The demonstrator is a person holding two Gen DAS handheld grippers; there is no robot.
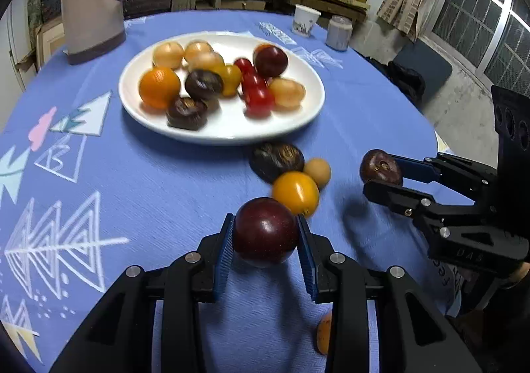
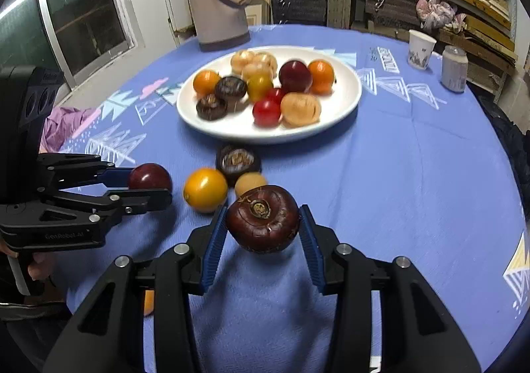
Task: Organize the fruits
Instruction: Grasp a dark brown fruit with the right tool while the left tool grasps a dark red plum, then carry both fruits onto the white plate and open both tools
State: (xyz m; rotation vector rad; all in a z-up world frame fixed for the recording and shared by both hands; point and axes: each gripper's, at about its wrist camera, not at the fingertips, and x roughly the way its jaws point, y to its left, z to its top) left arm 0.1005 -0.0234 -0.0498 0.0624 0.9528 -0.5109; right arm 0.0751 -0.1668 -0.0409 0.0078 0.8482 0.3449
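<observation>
Both tongs are closed on fruit just above the blue table [image 1: 165, 190], the left tongs [image 1: 265, 240] clamping a dark red plum [image 1: 265, 230] and the right tongs [image 2: 263, 223] a brown water chestnut [image 2: 263, 218], with three loose fruits and the full white plate [image 1: 298, 121] beyond them.

Partly hidden fruit beneath the tongs

A small round orange fruit [image 1: 324, 333] is largely covered by the left tongs' right black arm; its kind cannot be told.
</observation>
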